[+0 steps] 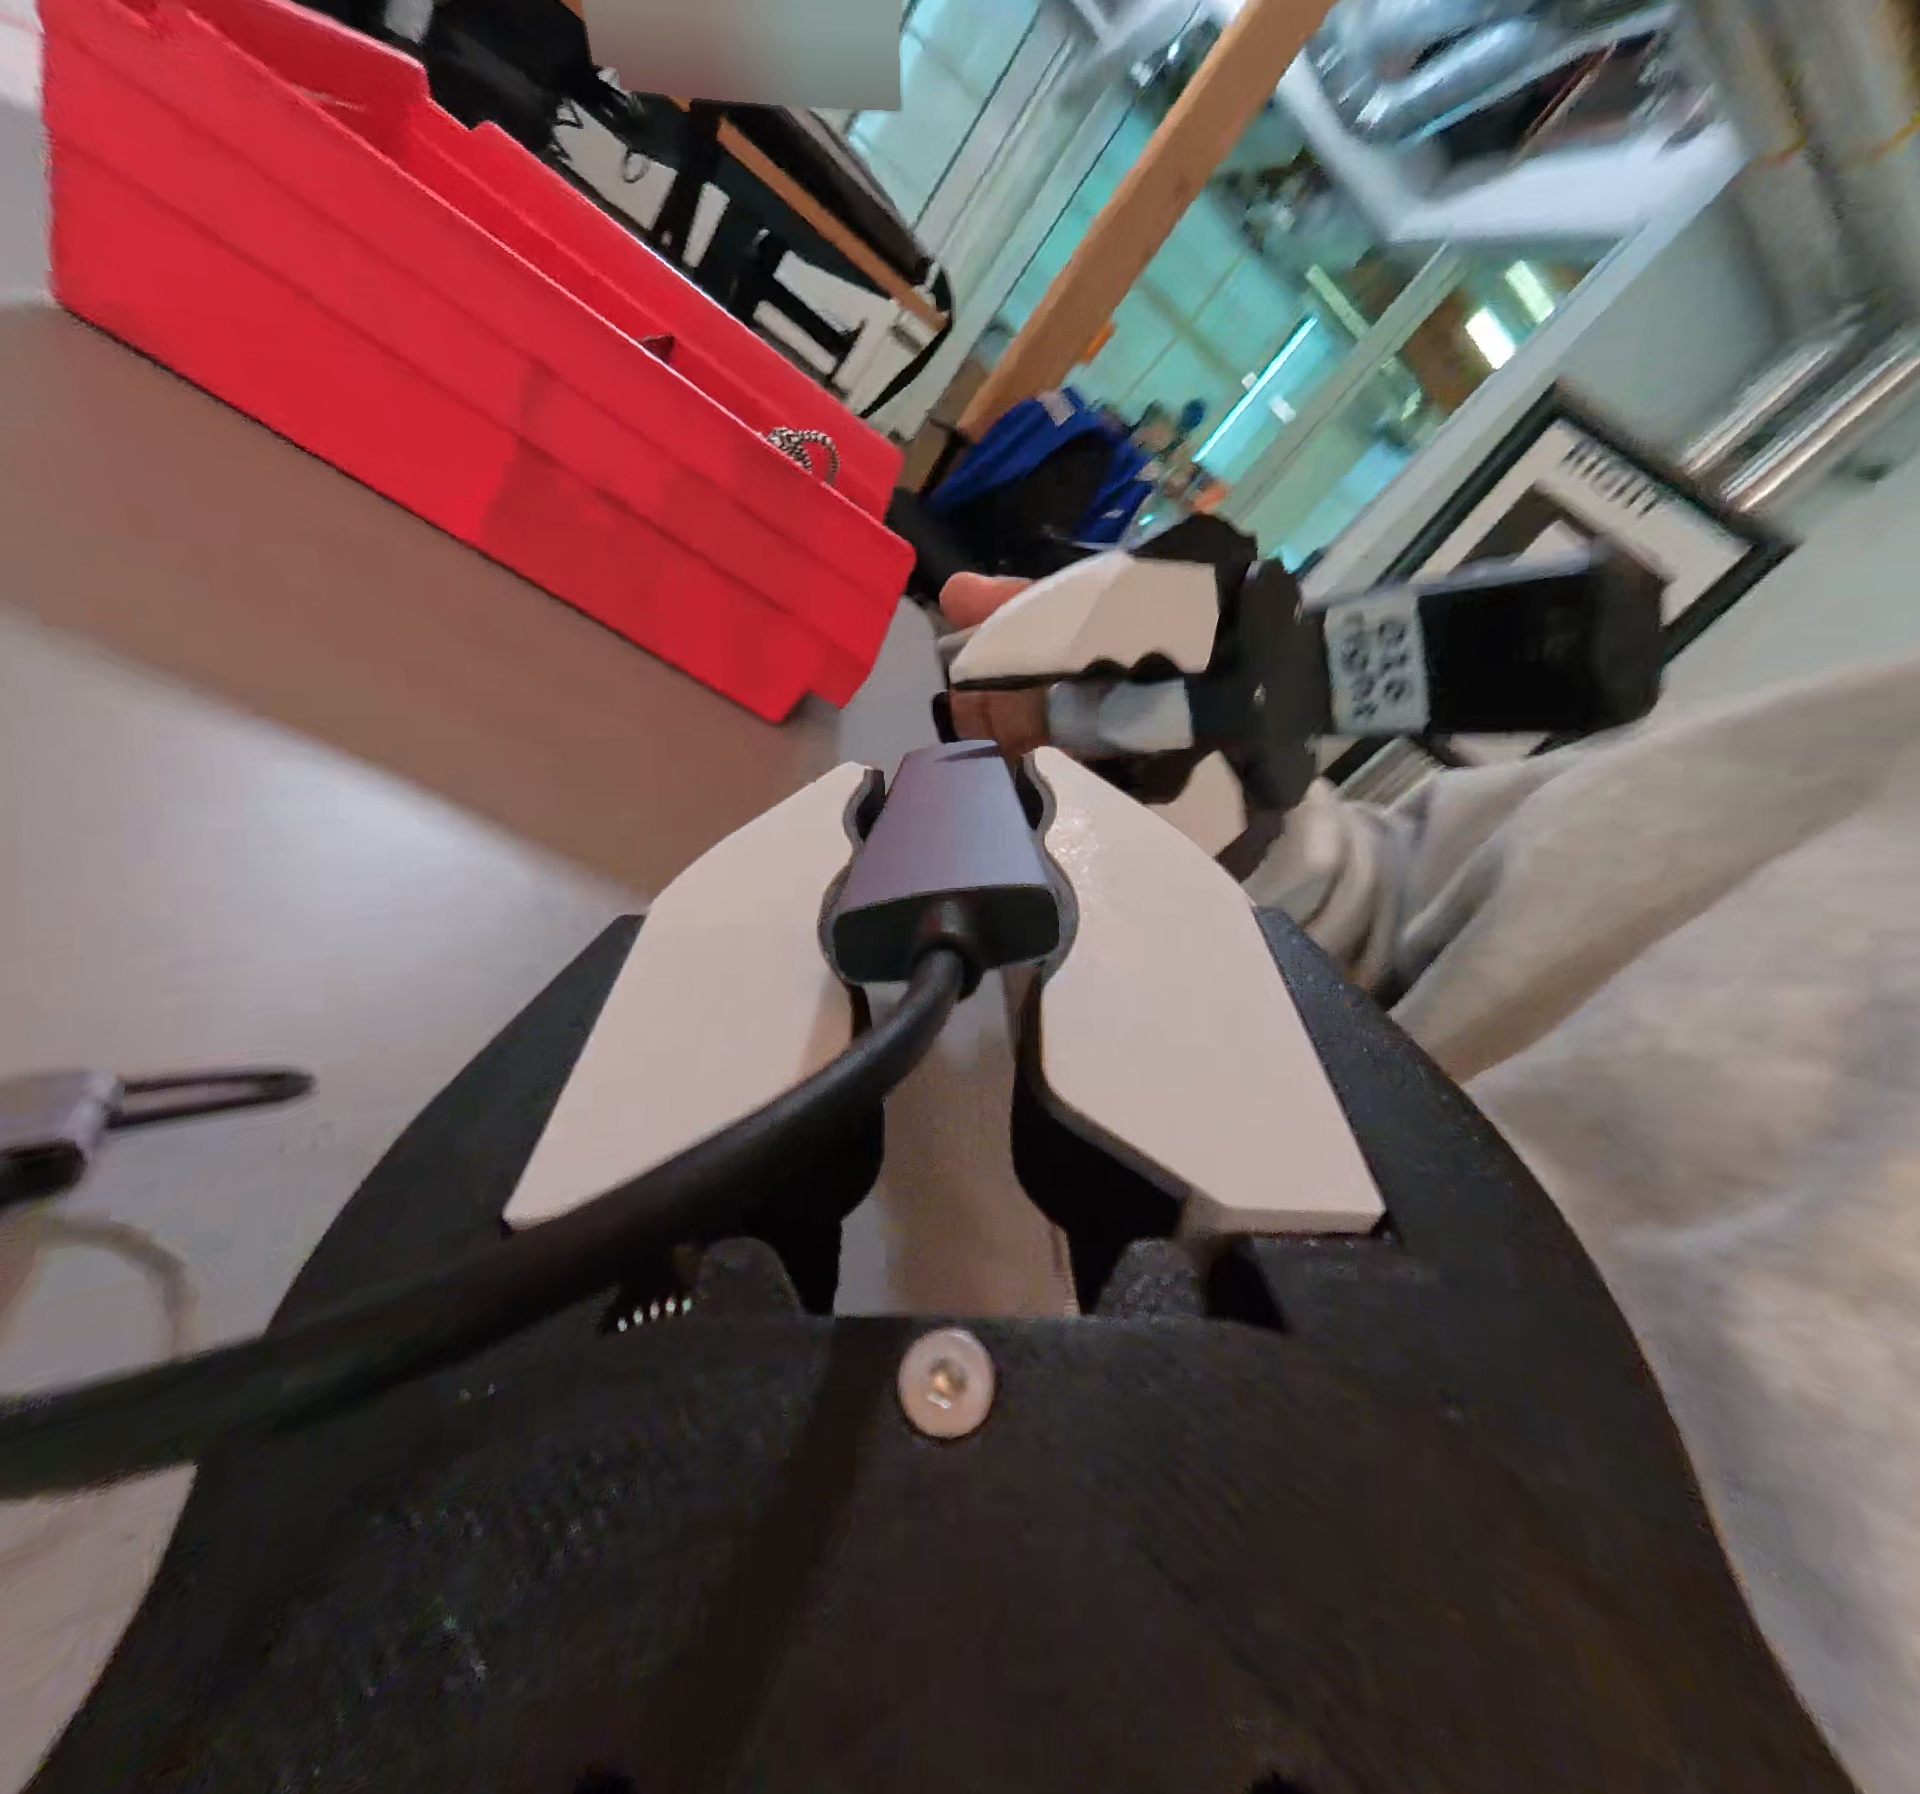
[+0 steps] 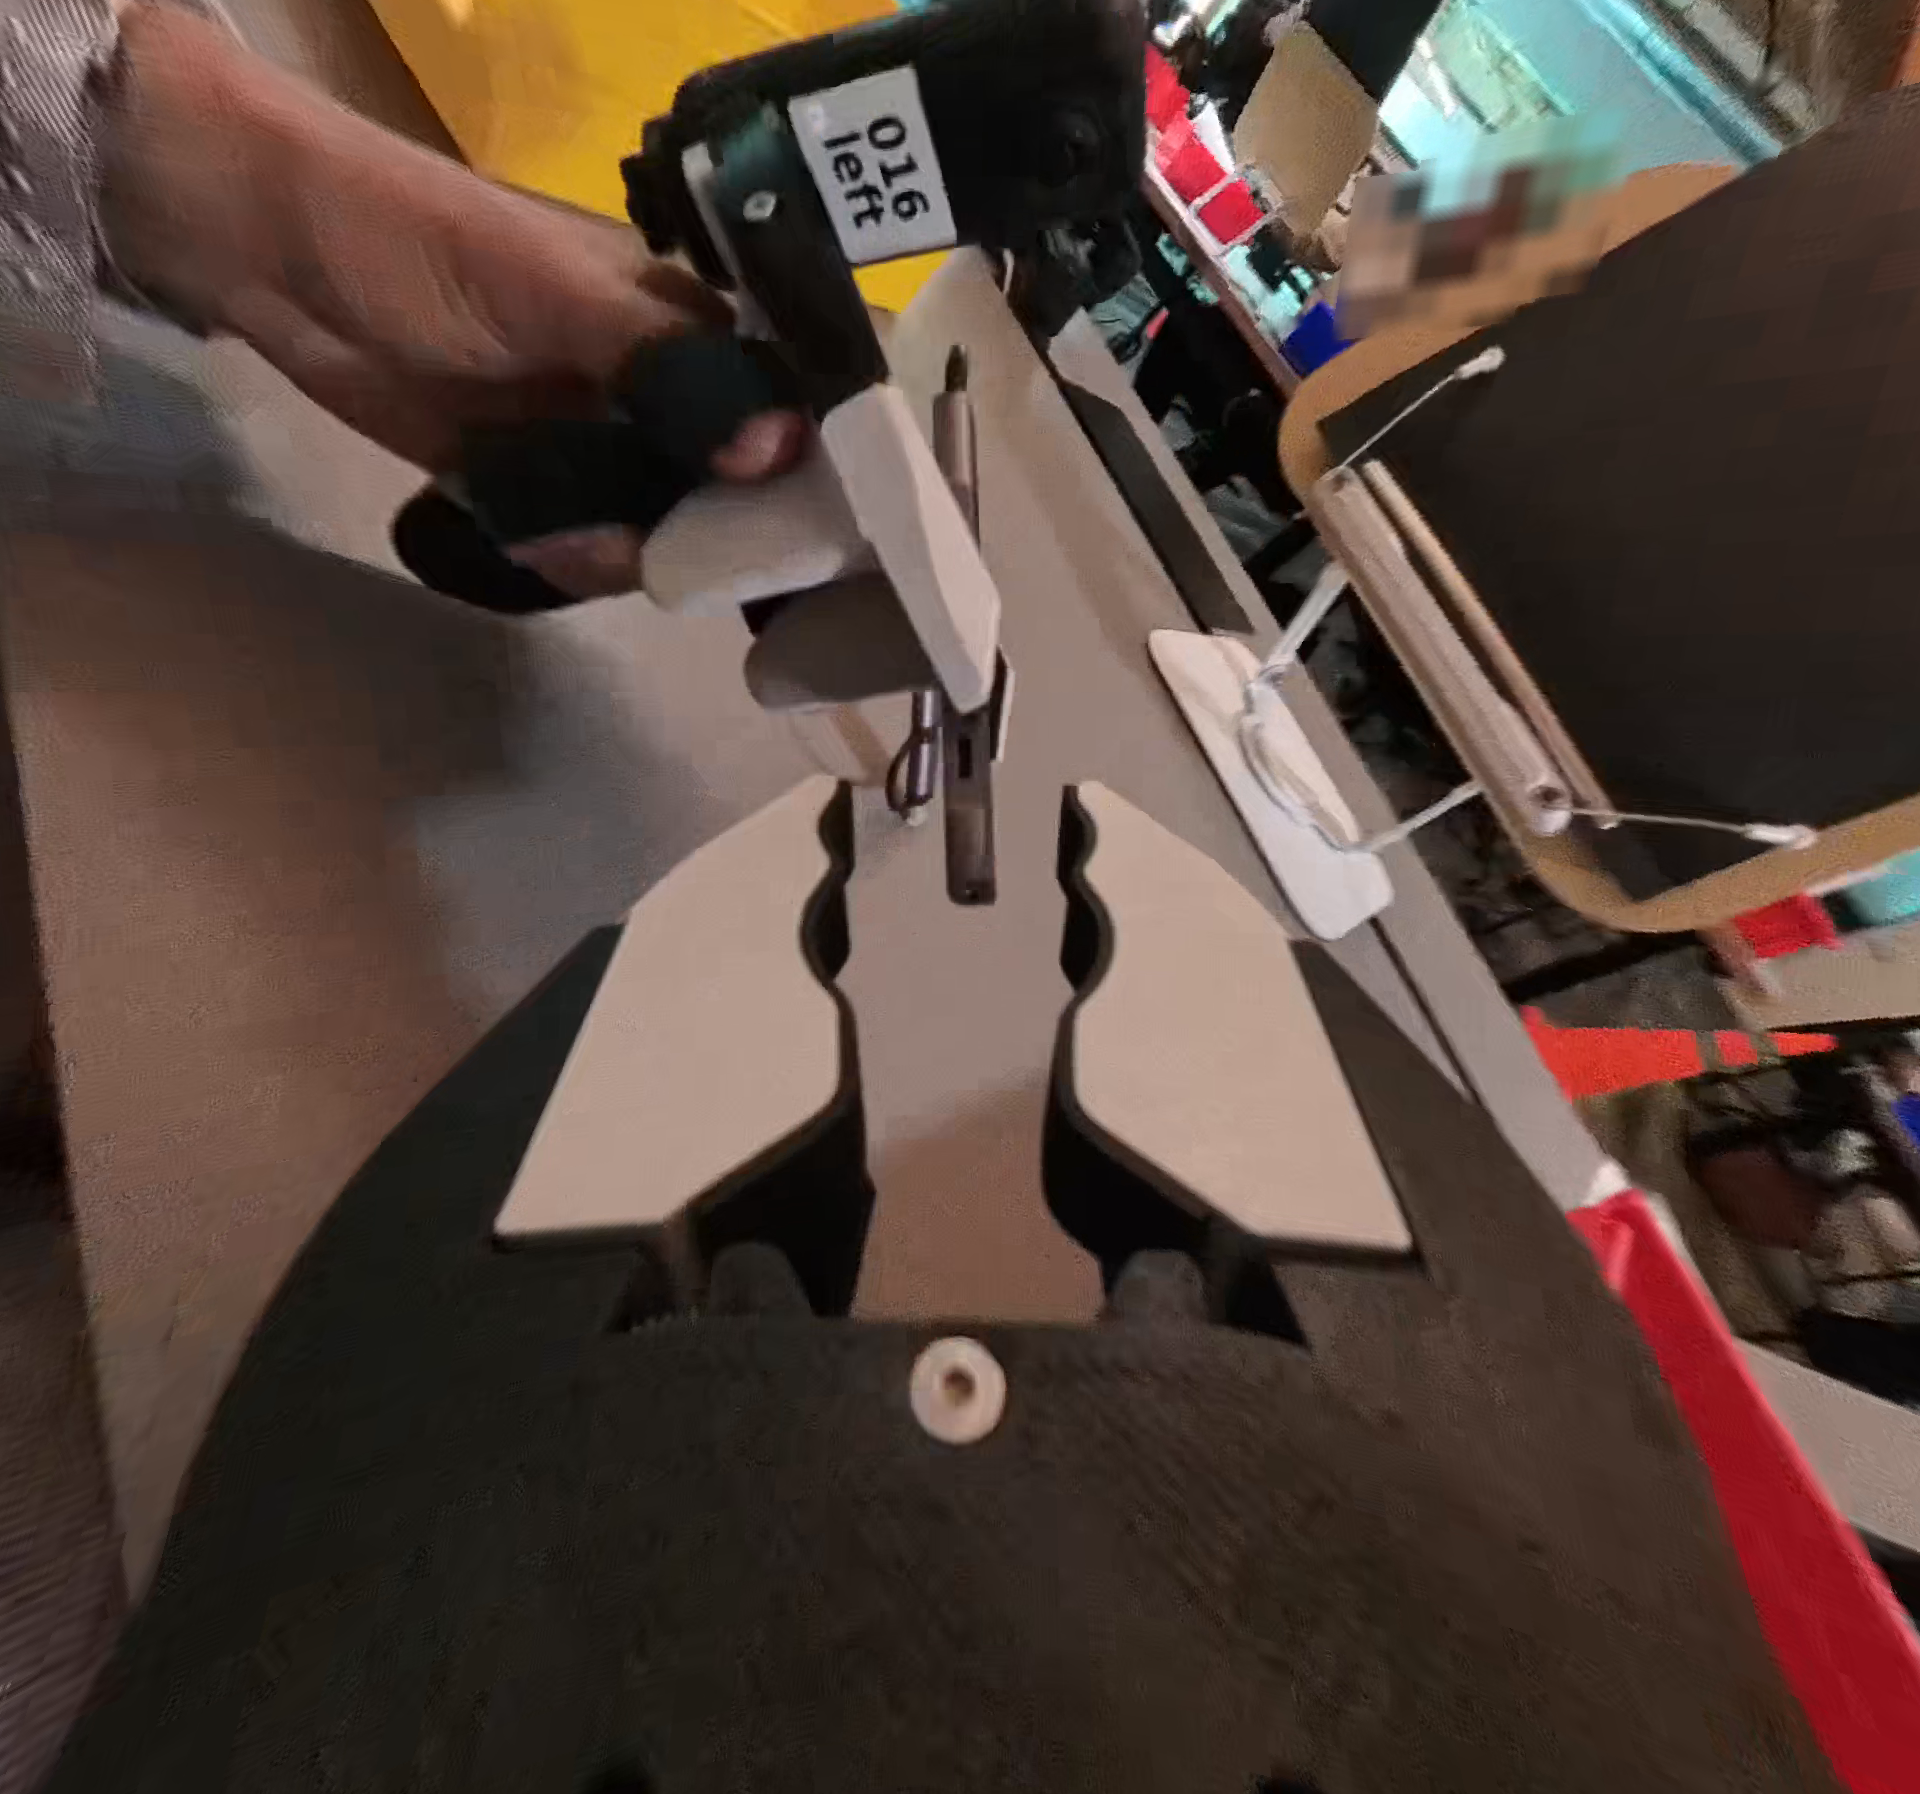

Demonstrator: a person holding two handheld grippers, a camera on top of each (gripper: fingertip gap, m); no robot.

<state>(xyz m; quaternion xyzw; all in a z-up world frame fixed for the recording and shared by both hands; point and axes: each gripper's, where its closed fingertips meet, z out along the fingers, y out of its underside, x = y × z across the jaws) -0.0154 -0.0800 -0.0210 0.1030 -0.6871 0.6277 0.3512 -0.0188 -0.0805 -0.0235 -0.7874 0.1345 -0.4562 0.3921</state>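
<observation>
over grey table [image 1: 208, 861], left gripper [image 1: 951, 794] clamped on dark adapter [image 1: 951, 871], right gripper [image 2: 956, 840] agape

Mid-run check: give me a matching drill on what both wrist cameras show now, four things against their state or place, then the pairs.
Things:
1. left claw
2. right claw
3. red plastic bin
4. flat white pad with a clear looped cable

States or places:
A. open, nothing between its fingers
B. lying near the table edge, to the right of the open claw
C. shut on the dark grey adapter plug with a black cable
D. standing on the table, ahead and to the left of the shut claw

Pairs: 1-C, 2-A, 3-D, 4-B
</observation>
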